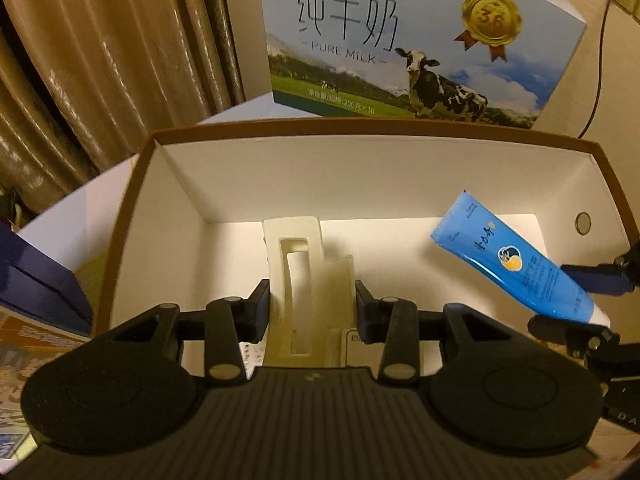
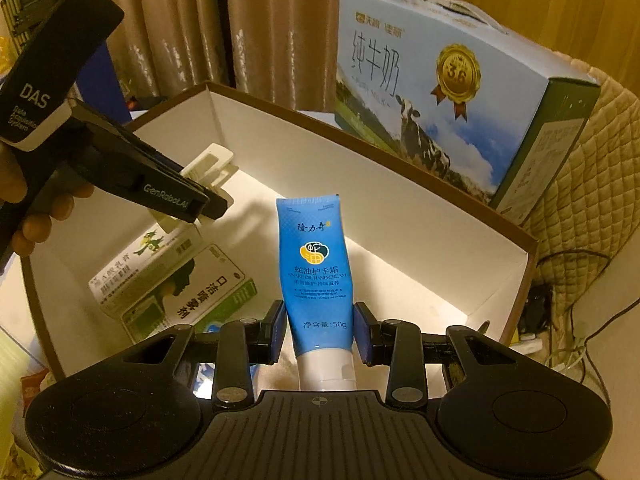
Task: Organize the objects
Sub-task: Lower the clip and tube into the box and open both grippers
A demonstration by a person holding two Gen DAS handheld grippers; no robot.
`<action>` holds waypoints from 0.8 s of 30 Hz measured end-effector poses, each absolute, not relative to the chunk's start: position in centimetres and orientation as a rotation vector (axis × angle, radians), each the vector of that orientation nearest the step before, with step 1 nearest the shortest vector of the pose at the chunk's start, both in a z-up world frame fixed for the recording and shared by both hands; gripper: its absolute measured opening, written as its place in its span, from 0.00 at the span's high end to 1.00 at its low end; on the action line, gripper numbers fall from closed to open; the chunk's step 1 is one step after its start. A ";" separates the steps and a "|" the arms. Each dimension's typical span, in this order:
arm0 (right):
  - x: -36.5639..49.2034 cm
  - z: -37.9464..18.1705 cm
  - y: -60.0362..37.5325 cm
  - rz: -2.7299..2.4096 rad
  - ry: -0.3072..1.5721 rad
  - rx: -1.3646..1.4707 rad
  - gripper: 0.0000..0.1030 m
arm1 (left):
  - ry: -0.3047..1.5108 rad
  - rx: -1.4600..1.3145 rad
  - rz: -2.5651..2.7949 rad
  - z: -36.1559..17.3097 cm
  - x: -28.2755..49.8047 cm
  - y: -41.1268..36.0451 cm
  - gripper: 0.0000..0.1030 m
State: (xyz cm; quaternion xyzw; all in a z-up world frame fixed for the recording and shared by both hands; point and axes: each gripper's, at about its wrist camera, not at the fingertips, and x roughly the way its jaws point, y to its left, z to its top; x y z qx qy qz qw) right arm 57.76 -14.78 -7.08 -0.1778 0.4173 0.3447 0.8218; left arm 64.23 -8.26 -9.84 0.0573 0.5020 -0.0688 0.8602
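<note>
Hand cream tube (image 2: 316, 276) and cream clip (image 1: 304, 280) held over box (image 1: 360, 168)

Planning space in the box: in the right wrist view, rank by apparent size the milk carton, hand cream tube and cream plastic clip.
1. milk carton
2. hand cream tube, though nearness inflates it
3. cream plastic clip, partly hidden

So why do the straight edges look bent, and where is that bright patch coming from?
Left wrist view: the fisheye lens bows the storage box rim and milk carton. Right wrist view: warm light strikes the box floor behind the hand cream tube, and the left gripper casts a shadow there.
</note>
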 end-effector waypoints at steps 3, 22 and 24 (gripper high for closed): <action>58.1 -7.4 -14.7 0.727 0.900 -0.380 0.68 | 1.062 0.116 -0.142 -10.5 64.8 -8.4 0.65; 58.4 -7.6 -14.1 0.694 0.876 -0.359 0.65 | 1.034 0.057 -0.167 -8.9 63.5 -6.6 0.24; 58.3 -7.2 -14.4 0.697 0.870 -0.328 0.56 | 1.029 0.053 -0.175 -8.5 63.1 -6.4 0.24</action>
